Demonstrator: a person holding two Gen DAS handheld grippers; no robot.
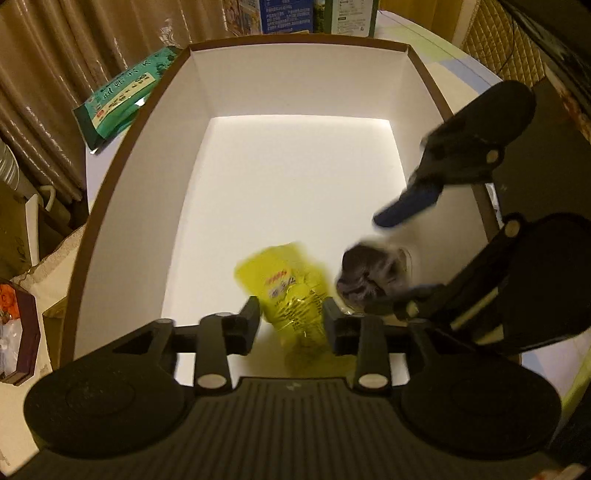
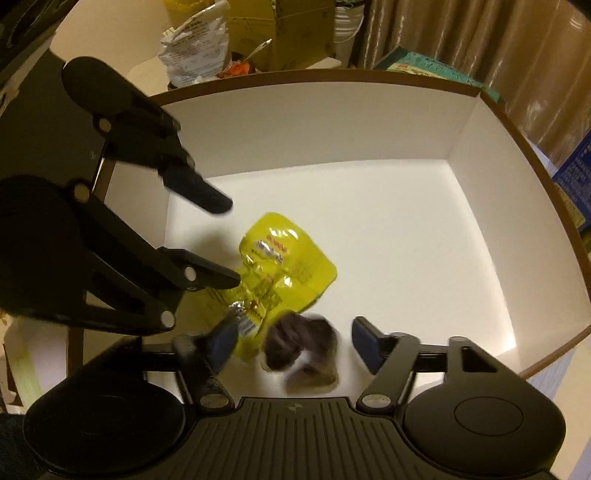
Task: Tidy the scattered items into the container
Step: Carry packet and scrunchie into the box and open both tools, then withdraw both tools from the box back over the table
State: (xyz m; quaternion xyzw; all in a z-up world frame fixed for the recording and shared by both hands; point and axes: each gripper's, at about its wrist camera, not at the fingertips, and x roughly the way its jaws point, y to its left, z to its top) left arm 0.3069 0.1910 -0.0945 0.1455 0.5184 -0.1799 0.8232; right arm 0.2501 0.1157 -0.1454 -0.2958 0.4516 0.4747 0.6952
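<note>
A large box [image 1: 192, 110] with white inside and brown rim fills both views [image 2: 476, 122]. A yellow snack packet [image 1: 291, 288] sits between my left gripper's [image 1: 291, 314] spread fingers, blurred, over the box floor; whether they still touch it I cannot tell. It also shows in the right wrist view [image 2: 284, 262], where the left gripper [image 2: 229, 243] is wide open. A dark, blurred small packet [image 2: 303, 343] lies between my right gripper's [image 2: 291, 343] open fingers, apart from both. In the left wrist view this dark packet [image 1: 365, 273] sits below the right gripper [image 1: 388, 258].
A green packet [image 1: 122, 99] lies outside the box's left wall. Blue and green cartons [image 1: 317, 14] stand behind the box. A white crumpled bag [image 2: 195, 48] and a yellow carton [image 2: 280, 33] are beyond the box. Curtains hang behind.
</note>
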